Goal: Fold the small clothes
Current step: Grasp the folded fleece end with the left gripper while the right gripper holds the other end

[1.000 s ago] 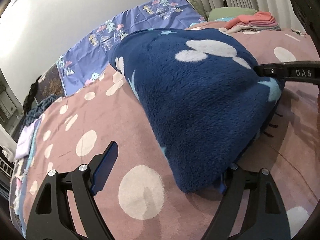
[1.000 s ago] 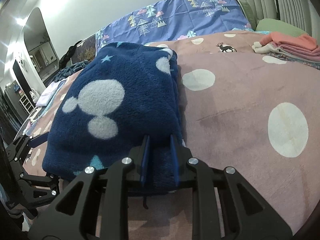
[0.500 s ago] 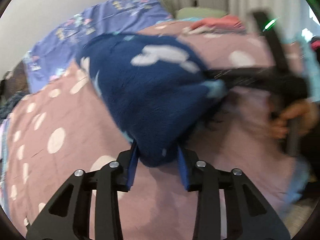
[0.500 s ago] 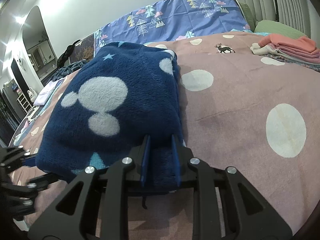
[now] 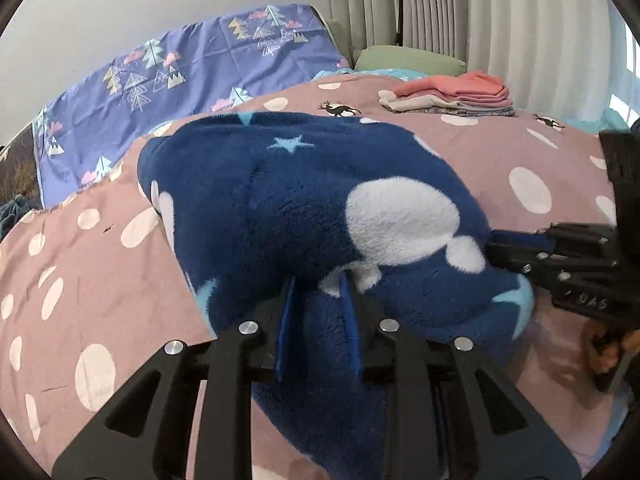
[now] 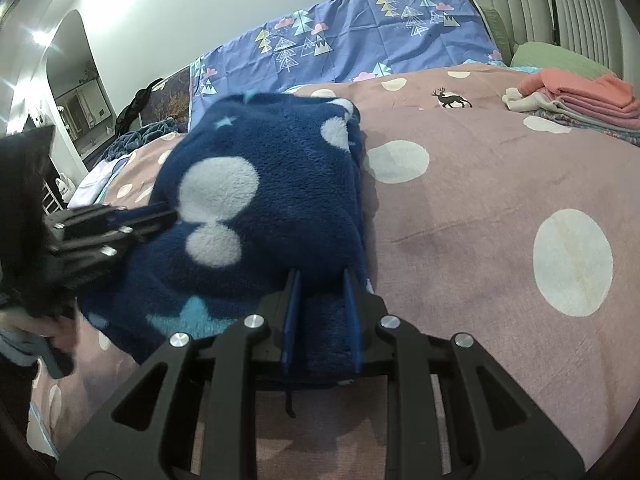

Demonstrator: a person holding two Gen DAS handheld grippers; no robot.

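Note:
A navy fleece garment (image 5: 304, 216) with white blobs and pale blue stars lies folded on the pink dotted bedspread (image 5: 100, 280). My left gripper (image 5: 318, 284) is shut on its near left corner, fleece bunched between the blue pads. My right gripper (image 6: 320, 280) is shut on the near right corner of the garment (image 6: 260, 200). The near edge is lifted a little off the bed. Each gripper shows in the other's view: the right one (image 5: 516, 246) and the left one (image 6: 156, 218), both pinching the fleece edge.
A stack of folded clothes (image 5: 452, 94), pink on top, sits at the far right of the bed, also in the right wrist view (image 6: 580, 98). A purple tree-print sheet (image 5: 180, 76) and a green pillow (image 5: 408, 58) lie behind. Curtains hang at the back right.
My left gripper was open beside the garment, then swung in and closed on its near corner. The near edge has lifted. My right gripper kept its grip.

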